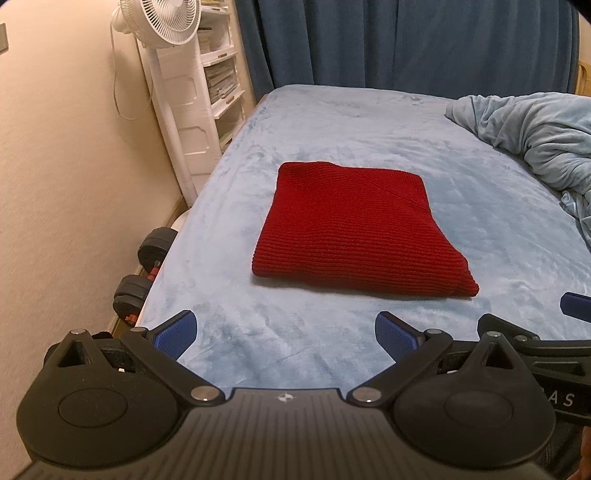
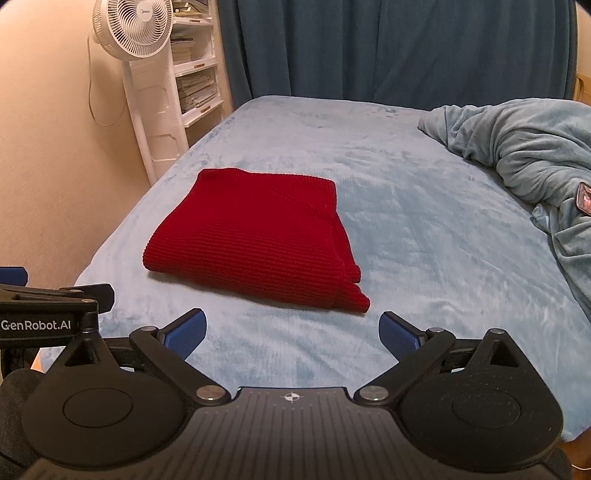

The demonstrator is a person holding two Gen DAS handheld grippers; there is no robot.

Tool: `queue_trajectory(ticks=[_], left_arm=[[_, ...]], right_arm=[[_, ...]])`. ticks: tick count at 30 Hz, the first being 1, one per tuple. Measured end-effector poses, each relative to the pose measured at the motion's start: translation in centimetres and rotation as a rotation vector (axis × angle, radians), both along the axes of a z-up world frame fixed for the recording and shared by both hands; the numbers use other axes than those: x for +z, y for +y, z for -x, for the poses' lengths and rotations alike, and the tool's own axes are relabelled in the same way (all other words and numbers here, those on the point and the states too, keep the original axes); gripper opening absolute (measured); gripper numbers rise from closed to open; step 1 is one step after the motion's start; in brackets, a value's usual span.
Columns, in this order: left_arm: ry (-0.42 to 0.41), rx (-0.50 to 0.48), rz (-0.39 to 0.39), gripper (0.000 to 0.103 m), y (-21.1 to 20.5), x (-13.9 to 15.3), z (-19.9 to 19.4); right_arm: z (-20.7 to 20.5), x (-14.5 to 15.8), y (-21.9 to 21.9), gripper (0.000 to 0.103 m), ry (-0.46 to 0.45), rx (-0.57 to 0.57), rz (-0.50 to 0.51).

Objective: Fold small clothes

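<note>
A red knitted garment lies folded into a flat rectangle on the light blue bed; it also shows in the right wrist view. My left gripper is open and empty, held back from the garment's near edge. My right gripper is open and empty, just short of the garment's near right corner. A blue pad of the right gripper shows at the right edge of the left wrist view. The left gripper's body shows at the left edge of the right wrist view.
A crumpled blue blanket lies at the bed's right side, with a small phone-like object on it. A white fan and shelves stand at the far left by the wall. Dumbbells lie on the floor left of the bed. Dark blue curtains hang behind.
</note>
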State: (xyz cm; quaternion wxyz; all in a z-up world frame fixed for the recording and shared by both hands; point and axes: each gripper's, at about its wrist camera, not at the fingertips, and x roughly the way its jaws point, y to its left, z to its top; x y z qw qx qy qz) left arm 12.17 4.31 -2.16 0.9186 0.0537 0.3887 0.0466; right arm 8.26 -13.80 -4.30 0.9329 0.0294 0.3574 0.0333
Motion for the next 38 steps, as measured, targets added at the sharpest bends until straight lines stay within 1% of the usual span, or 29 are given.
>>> queue_trajectory(ticks=[38], left_arm=[[0.012, 0.009, -0.001, 0.103, 0.39, -0.25, 0.08]], right_arm=[[0.24, 0.26, 0.39, 0.099, 0.0, 0.012, -0.001]])
